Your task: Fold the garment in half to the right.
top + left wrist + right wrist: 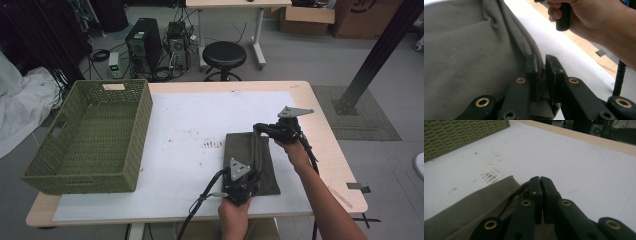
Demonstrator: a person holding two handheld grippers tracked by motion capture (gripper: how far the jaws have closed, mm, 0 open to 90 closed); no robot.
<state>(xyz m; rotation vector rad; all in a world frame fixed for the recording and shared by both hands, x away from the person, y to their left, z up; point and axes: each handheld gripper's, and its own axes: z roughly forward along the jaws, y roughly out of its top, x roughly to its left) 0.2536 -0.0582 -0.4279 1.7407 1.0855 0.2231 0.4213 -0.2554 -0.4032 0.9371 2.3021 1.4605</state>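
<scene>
High view: both grippers, left (243, 181) and right (272, 131), pinch the olive cloth (247, 150), mid-fold; wicker basket (90, 137) sits empty.

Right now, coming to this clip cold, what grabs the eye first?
The folded grey-brown cloth on the white mat, near the table's front edge, with both grippers clamped on it: the left gripper at its near end, the right gripper at its far right corner. After that, the big green woven basket standing at the table's left side.
</scene>
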